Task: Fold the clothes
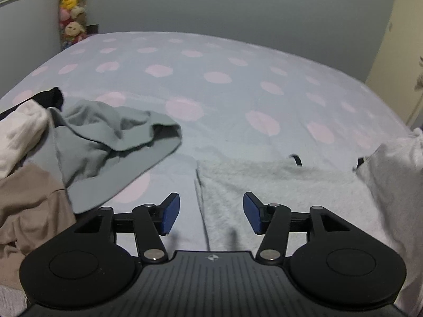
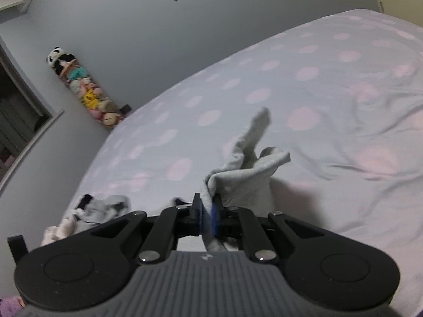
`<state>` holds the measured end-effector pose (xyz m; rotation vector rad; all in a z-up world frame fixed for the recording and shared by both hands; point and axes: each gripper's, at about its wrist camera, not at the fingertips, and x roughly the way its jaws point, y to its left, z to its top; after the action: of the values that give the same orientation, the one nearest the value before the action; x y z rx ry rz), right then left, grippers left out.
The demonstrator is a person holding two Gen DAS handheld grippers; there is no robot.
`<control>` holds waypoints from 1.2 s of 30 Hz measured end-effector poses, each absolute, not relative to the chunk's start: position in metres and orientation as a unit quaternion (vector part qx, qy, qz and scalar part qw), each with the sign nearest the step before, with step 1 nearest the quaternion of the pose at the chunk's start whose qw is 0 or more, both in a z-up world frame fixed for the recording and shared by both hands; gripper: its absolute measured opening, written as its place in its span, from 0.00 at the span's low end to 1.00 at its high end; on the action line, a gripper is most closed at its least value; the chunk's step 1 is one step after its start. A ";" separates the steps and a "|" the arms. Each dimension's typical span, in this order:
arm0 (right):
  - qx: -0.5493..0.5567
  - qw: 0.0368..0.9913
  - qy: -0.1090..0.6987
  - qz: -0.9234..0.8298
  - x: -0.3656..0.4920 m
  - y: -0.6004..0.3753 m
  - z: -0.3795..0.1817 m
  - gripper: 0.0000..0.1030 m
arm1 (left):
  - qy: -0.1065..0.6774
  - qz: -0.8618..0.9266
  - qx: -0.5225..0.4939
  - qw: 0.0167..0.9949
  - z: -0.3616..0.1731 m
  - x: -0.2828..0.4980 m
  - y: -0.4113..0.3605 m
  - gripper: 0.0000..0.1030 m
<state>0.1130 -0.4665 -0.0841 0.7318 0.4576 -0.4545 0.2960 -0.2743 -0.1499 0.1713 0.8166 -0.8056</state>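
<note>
A light grey fleecy garment (image 1: 267, 185) lies flat on the dotted bed sheet (image 1: 216, 105). My left gripper (image 1: 212, 213) hovers just over the garment's left edge. It is open, and nothing sits between its blue pads (image 1: 171, 214). At the right of the left wrist view, part of the same garment (image 1: 396, 174) rises off the bed. In the right wrist view my right gripper (image 2: 209, 215) is shut on a bunched edge of the light grey garment (image 2: 246, 169), which is lifted above the sheet (image 2: 330, 111).
A heap of clothes sits at the left: a grey-green piece (image 1: 105, 145), a beige one (image 1: 29, 206), a white one (image 1: 18, 132) and a black one (image 1: 50, 97). A column of stuffed toys (image 2: 87, 92) stands against the wall beyond the bed.
</note>
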 end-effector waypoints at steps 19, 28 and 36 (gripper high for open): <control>0.324 0.888 0.289 -0.151 0.264 -0.351 -0.121 0.08 | 0.394 -0.380 0.050 0.835 -0.152 0.318 -0.249 0.48; 0.310 0.876 0.339 -0.147 0.300 -0.332 -0.158 0.08 | 0.419 -0.376 0.033 0.826 -0.161 0.327 -0.248 0.47; 0.280 0.877 0.373 -0.117 0.312 -0.325 -0.175 0.31 | 0.427 -0.358 0.020 0.830 -0.162 0.331 -0.243 0.46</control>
<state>0.3121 -0.3254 -0.1748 0.5848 0.7792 -0.2435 0.3314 -0.2425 -0.1620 0.0427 0.9062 -0.7603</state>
